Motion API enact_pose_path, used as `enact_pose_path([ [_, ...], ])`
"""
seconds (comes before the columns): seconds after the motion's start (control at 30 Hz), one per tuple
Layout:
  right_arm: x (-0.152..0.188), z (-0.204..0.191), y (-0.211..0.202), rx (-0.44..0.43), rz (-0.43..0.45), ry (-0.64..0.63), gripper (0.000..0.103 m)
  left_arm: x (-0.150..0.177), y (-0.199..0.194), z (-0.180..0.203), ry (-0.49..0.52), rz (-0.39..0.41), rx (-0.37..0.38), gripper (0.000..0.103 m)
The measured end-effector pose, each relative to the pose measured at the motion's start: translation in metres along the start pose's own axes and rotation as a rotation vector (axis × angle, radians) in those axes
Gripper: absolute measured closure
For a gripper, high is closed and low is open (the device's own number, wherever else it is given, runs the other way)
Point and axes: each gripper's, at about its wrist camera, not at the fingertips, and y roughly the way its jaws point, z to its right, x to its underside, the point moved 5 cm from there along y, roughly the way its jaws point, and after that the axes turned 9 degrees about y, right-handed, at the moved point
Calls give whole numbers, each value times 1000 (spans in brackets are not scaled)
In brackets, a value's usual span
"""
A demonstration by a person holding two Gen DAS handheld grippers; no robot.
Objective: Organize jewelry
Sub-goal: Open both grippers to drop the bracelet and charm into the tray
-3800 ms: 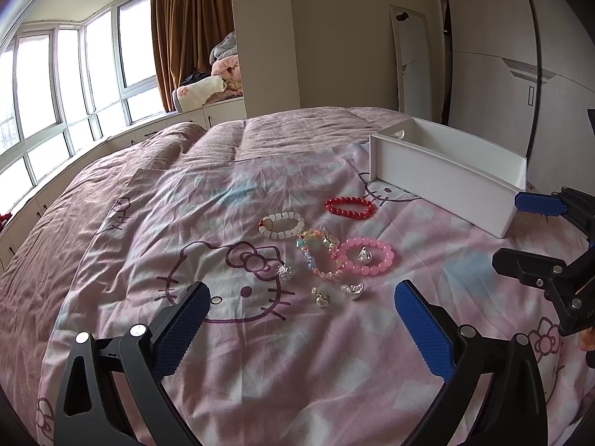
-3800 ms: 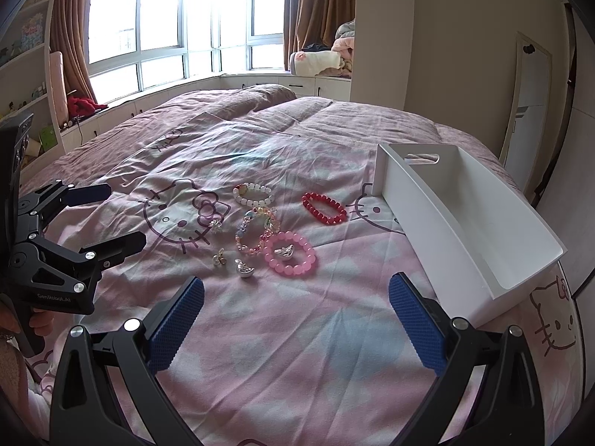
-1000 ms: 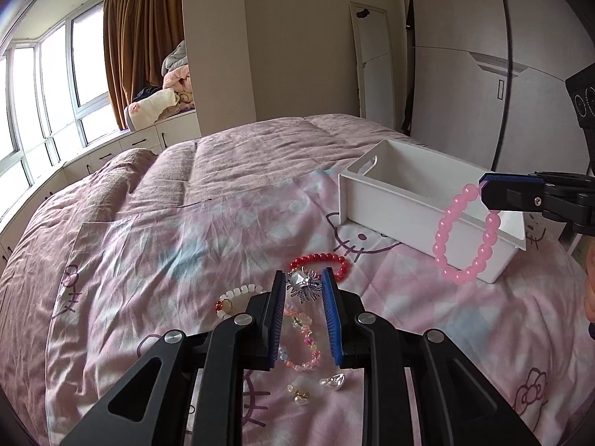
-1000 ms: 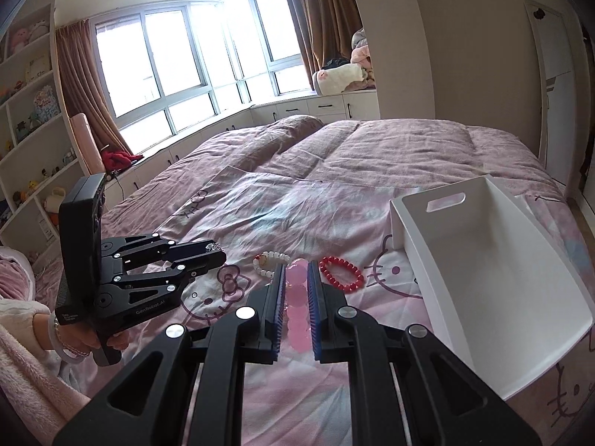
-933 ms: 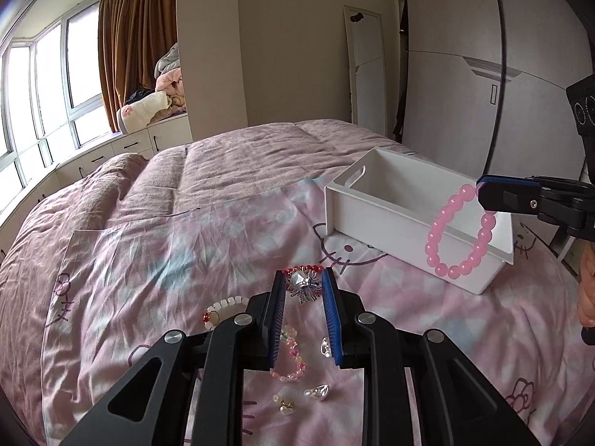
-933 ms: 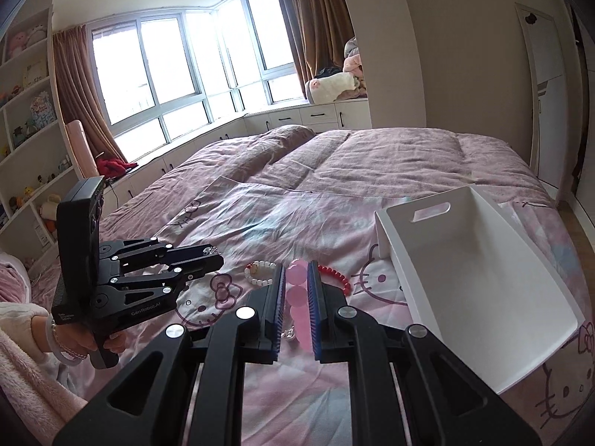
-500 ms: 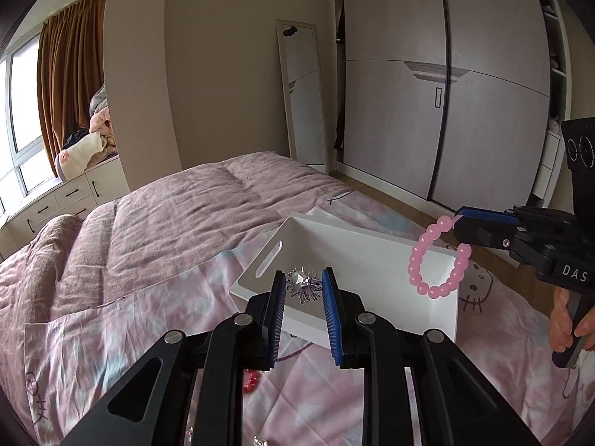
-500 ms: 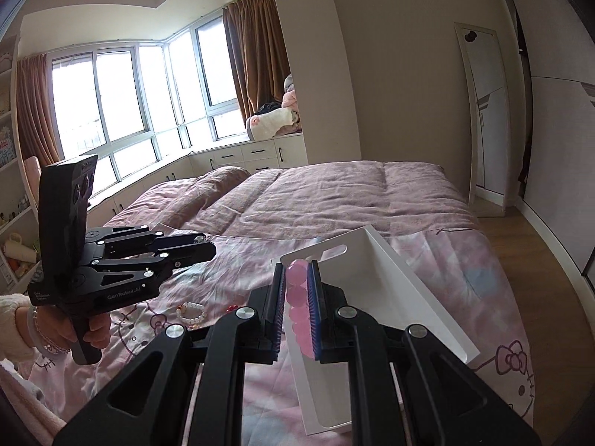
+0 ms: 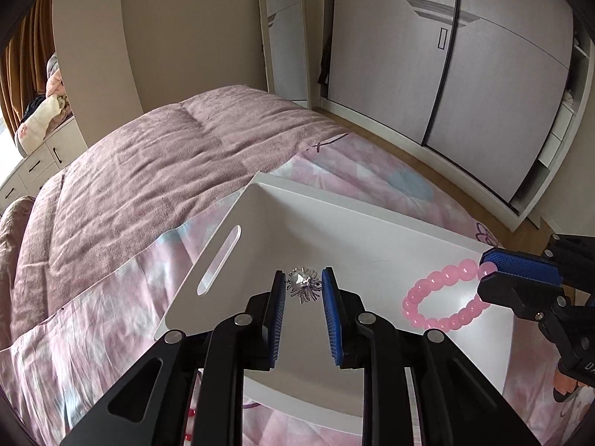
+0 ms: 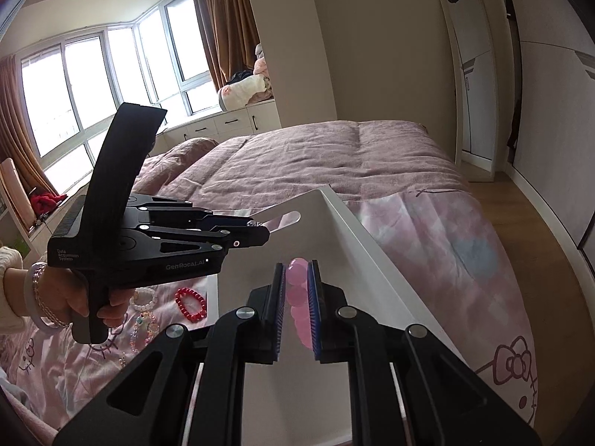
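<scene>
Both grippers have come off the bedspread and now hang over the white tray (image 9: 372, 230), each w/ a piece pinched up.

Left gripper (image 9: 304, 290) is clenched on a small silver brooch (image 9: 303, 284), held right at the tips of the blue pads, above the tray's left end near the slot handle (image 9: 219, 260). Right gripper (image 9: 498, 273) is clamped on a pink bead bracelet (image 9: 442, 303); only a few beads are in the grip, so the rest of the loop droops free over the tray's right half. Holding both pieces above the tray interior makes sense: prob. a drop-in comes next, w/ each piece landing inside the walls rather than on the quilt.

From the right wrist view the bracelet shows only as a pink strip between the pads (image 10: 297, 290), its loop hidden behind the fingers. Brooch detail is too small to read, looks like a spiky silver cluster. How high either piece hangs above the tray floor can't be judged.

Remaining jewelry sits on the pink cartoon-cat bedspread (image 10: 465, 245), left of the tray: a red bead bracelet (image 10: 191, 304), a pale one (image 10: 145, 297) and a multicolour strand (image 10: 139, 330), partly covered by the person's left hand (image 10: 85, 301). Smaller bits there aren't visible.
</scene>
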Motion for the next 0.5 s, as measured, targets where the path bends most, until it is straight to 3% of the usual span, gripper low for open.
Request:
enact_pose_path([
  [0.27, 19, 14, 47, 31, -128, 20, 90, 4, 52, 4, 64, -109, -5, 77],
  [0.4, 22, 16, 51, 46, -127, 28, 88, 9, 51, 2, 50, -95, -13, 60],
  [0.43, 21, 14, 50, 53, -119, 23, 86, 10, 48, 0, 43, -85, -16, 54],
  [0.5, 17, 11, 47, 61, -103, 15, 66, 12, 41, -4, 30, -65, -27, 44],
])
